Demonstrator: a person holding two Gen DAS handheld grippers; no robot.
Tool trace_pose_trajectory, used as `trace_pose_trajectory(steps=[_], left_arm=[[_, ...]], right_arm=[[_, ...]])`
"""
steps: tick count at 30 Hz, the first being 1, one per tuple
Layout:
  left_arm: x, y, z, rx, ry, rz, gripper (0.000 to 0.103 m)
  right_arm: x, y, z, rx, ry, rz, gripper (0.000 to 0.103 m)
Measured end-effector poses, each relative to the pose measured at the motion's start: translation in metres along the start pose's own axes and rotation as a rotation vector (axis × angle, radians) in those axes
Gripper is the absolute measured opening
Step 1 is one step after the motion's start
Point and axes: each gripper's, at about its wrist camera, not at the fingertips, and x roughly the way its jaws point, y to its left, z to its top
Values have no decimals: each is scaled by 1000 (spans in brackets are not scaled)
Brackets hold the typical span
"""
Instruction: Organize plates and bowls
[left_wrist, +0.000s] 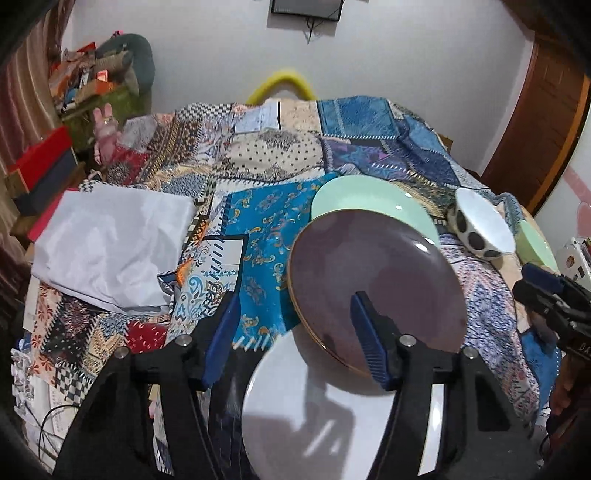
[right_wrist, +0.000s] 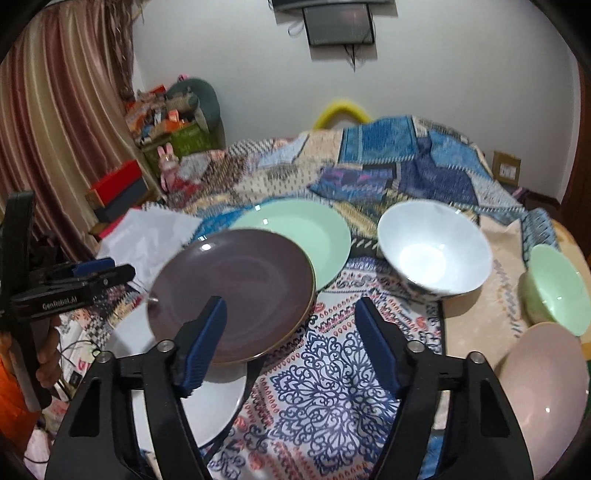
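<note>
Left gripper (left_wrist: 295, 325) spread apart, blue pads bare, nothing pinched; right-hand pad (left_wrist: 369, 345) seen against the brown plate (left_wrist: 376, 280), contact impossible to judge, left-hand pad over the patchwork cloth (left_wrist: 258, 236). Right gripper (right_wrist: 291, 339) likewise parted and gripping nothing, its left-hand pad (right_wrist: 201, 347) in front of the brown plate's near rim, the other pad above bare cloth. Brown plate taken as landmark: round, dull purple-brown, glossy with small highlights, thin gold line along the edge, shallow. Overlapping the rim of a white plate (left_wrist: 295, 406) on its near side, tilted up on that edge. Just behind it, partly covered, a mint-green plate (left_wrist: 369, 197), pale and glossy, same shallow form. Right of the brown plate, near but apart, a white bowl (right_wrist: 436, 251), deep, plain inside, dark spots on the outer wall visible from the left wrist view. Farther right of the brown plate, a small mint-green bowl (right_wrist: 557, 288), and nearer the camera on that same side a pale pink bowl (right_wrist: 546, 391), smooth, glossy. Left of the brown plate, well apart, crumpled white paper (left_wrist: 110, 240) on the cloth. Far behind the brown plate, white wall (left_wrist: 369, 55), yellow curved handle (left_wrist: 282, 83), cluttered boxes (left_wrist: 40, 166) beside a striped curtain (right_wrist: 55, 129). A person's fingers (right_wrist: 48, 362) visible low at left in the right wrist view, under the other gripper's body.
</note>
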Motion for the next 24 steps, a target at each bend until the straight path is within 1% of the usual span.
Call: trace_pose_trajectory(steps=[3, 4, 5, 8, 10, 12, 14, 18, 24], left_arm=[[18, 2, 3, 3, 34, -17, 57], [26, 2, 4, 6, 46, -28, 56], [31, 3, 5, 9, 54, -33, 53], [45, 5, 8, 9, 74, -51, 51], [53, 6, 9, 9, 90, -63, 47], [59, 6, 11, 10, 103, -75, 41], [63, 5, 12, 11, 113, -87, 40], [69, 2, 14, 20, 124, -106, 36], [74, 0, 16, 17, 138, -133, 33]], right_arm=[[20, -4, -2, 8, 47, -11, 58], [27, -4, -2, 7, 64, -17, 54], [34, -6, -3, 8, 81, -20, 52], [48, -11, -4, 28, 121, -10, 51], [55, -14, -5, 38, 137, -9, 51], [61, -15, -5, 43, 150, -6, 49], [67, -15, -6, 47, 169, 7, 41], [77, -15, -4, 54, 191, 29, 37], [84, -12, -1, 50, 192, 43, 31]])
